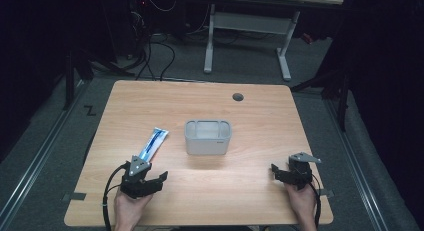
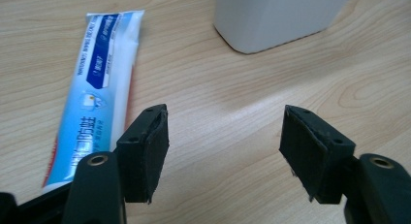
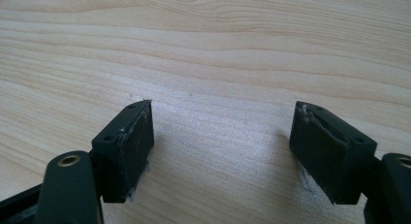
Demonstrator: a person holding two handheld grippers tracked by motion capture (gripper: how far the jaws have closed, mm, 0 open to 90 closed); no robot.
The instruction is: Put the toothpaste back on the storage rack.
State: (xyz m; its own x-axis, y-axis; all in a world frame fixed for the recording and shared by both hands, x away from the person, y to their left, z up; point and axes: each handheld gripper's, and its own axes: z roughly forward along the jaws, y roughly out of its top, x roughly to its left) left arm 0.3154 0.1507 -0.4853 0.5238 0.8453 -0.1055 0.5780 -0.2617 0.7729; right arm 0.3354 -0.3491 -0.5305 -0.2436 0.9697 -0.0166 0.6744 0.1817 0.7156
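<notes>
Reaching stage: left gripper [image 1: 159,177] hovers jaws wide, nothing between them, with the toothpaste tube [image 2: 94,88] lying flat just ahead and to its left side. Grey bin [image 1: 208,137] sits further ahead, to its right. Right gripper [image 1: 276,170] rests low near the table edge, jaws also wide and empty over bare wood. Next move likely calls for swinging left, dropping over the tube and closing across its width. Light wood table [image 1: 260,121]; dark room, desk legs and cables behind.

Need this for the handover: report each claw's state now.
Left claw: open, holding nothing, toothpaste tube beside it.
Right claw: open, holding nothing.
</notes>
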